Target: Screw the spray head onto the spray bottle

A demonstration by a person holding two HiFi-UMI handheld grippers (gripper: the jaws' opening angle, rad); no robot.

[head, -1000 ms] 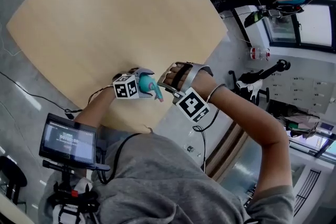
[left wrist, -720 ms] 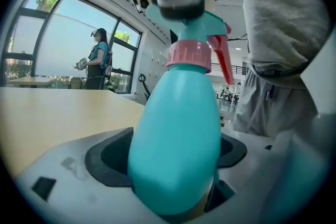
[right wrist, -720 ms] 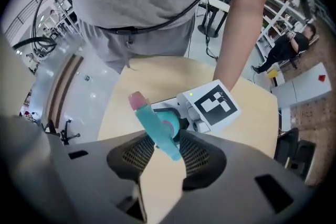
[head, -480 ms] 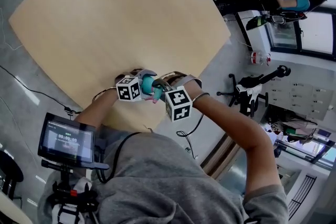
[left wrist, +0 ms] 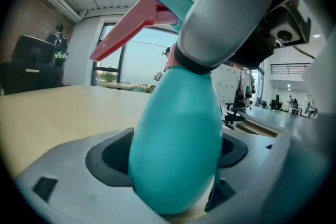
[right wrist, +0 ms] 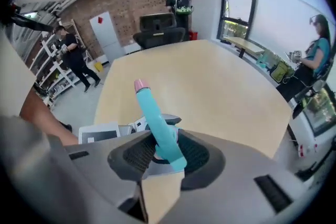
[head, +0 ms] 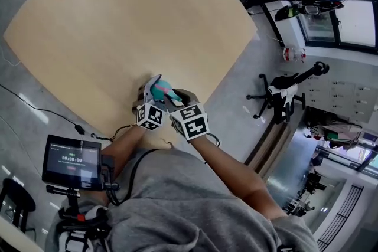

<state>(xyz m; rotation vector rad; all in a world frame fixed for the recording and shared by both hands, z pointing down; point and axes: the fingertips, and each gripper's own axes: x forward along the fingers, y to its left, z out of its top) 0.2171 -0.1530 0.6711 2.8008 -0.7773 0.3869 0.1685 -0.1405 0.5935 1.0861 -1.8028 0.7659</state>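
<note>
Clamping the teal spray bottle (left wrist: 181, 113) round its belly at the table's (head: 118, 20) near edge, the left gripper (left wrist: 176, 176) steadies it; the smooth, light, hollow plastic probably slips easily. Above, the right gripper (right wrist: 165, 152), jaws just closed in, pinches the spray head (right wrist: 149, 107); a low hold looks firmer than the trigger (left wrist: 126, 34).

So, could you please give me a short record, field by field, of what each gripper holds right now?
left gripper: shut on the teal spray bottle
right gripper: jaws have just been closing, clamped on the spray head
spray head: at the bottle's top, pink trigger sticking out sideways
joint: hidden by the right gripper; how far screwed on, cannot tell
table: pale wood, below both grippers
</note>
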